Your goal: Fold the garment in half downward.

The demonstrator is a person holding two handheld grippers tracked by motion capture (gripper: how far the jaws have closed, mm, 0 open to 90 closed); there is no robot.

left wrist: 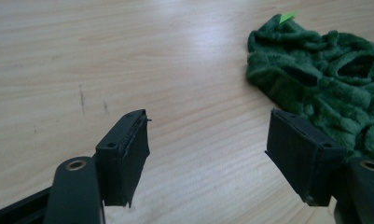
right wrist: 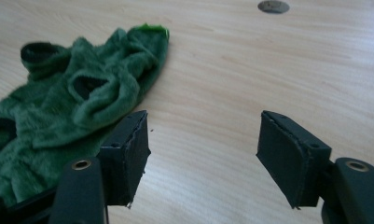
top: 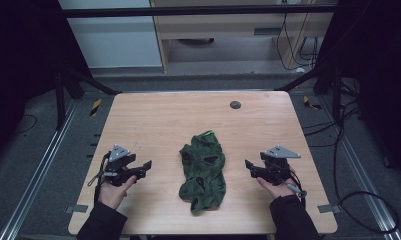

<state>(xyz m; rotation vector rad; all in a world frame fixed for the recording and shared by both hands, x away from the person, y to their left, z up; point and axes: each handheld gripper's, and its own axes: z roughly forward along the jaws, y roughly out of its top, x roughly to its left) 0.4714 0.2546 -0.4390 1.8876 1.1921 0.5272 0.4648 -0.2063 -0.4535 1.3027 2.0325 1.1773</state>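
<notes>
Right claw (right wrist: 203, 154) held low over the table (right wrist: 250, 74), its two black jaws standing wide apart with bare wood grain between them. Nothing gripped. A crumpled green fleece garment (right wrist: 77, 112) lay on the table to the left, plush pile, several dark openings showing among the folds. Its near edge ran just beside and behind the left jaw; contact could not be told. A bright green tag (right wrist: 154, 27) sat at the garment's far tip. A small dark round disc (right wrist: 273, 6) lay in the tabletop near the far edge, well apart from the garment.
</notes>
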